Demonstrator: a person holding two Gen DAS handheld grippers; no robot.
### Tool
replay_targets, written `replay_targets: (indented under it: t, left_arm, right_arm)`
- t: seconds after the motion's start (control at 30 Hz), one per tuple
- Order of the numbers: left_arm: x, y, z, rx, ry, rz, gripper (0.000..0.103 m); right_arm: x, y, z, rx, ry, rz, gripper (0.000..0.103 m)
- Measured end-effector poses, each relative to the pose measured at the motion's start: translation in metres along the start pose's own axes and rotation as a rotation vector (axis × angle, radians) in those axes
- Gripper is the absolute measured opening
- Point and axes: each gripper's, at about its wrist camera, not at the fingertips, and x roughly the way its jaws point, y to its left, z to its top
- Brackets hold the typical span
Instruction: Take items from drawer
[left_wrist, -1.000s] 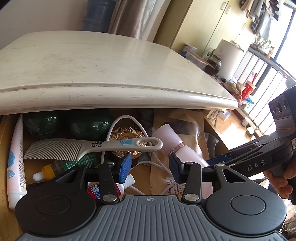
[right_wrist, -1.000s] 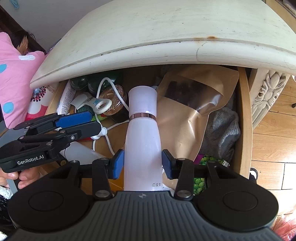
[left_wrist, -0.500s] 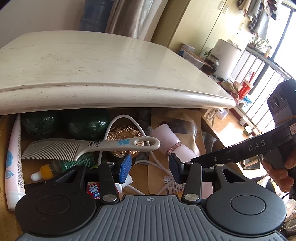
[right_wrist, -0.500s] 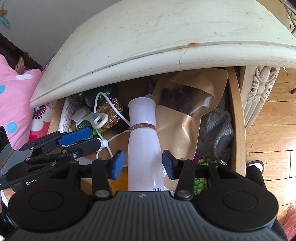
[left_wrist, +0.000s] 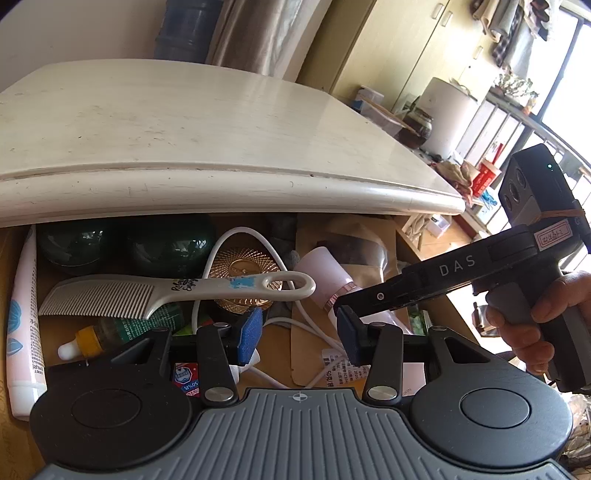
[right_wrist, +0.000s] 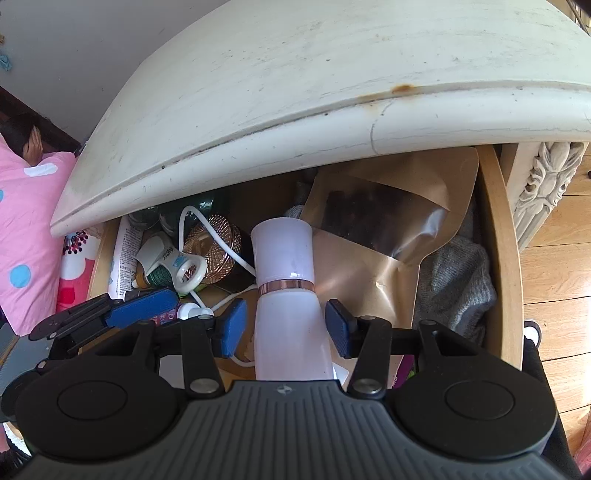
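The open drawer (right_wrist: 498, 258) under the white tabletop (left_wrist: 184, 129) is full of clutter. A pale pink bottle (right_wrist: 286, 258) with a copper band lies in its middle. My right gripper (right_wrist: 285, 328) straddles the bottle's body; its jaws are easing wider, and a thin gap shows at the left pad. In the left wrist view, the right gripper (left_wrist: 347, 304) reaches in from the right over the bottle (left_wrist: 321, 273). My left gripper (left_wrist: 299, 336) hangs open just below a white comb (left_wrist: 166, 291), with only a white cable (left_wrist: 236, 236) beneath it.
A kraft bag (right_wrist: 369, 258) and grey cloth (right_wrist: 454, 280) fill the drawer's right side. A copper-lidded jar (left_wrist: 247, 266), dark green jars (left_wrist: 74, 243), a dropper bottle (left_wrist: 88, 339) and a white tube (left_wrist: 22, 314) crowd the left. The tabletop overhangs the drawer's back half.
My right gripper has come down closer over the pink bottle, rolled a little, and its jaws have widened slightly. The left gripper has stayed where it was.
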Motion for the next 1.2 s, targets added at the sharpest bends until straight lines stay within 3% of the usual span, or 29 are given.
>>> replay_targets:
  t: [0.43,0.5,0.57,1.2]
  left_arm:
    - [0.0,-0.003,-0.001,0.003,0.005,-0.002,0.046]
    - [0.001,-0.004,-0.002,0.005,0.008,-0.003,0.046]
    - [0.001,-0.004,-0.001,0.008,0.011,-0.003,0.046]
    - [0.005,-0.003,-0.001,-0.002,0.035,0.005,0.046]
  right_arm:
    - [0.005,0.01,0.001,-0.067,0.014,-0.025,0.051]
    - [0.005,0.012,0.0,-0.089,0.007,-0.043,0.043]
    - [0.003,0.011,-0.003,-0.1,-0.006,-0.039,0.043]
    - [-0.024,-0.036,-0.018,0.036,-0.14,0.132,0.042]
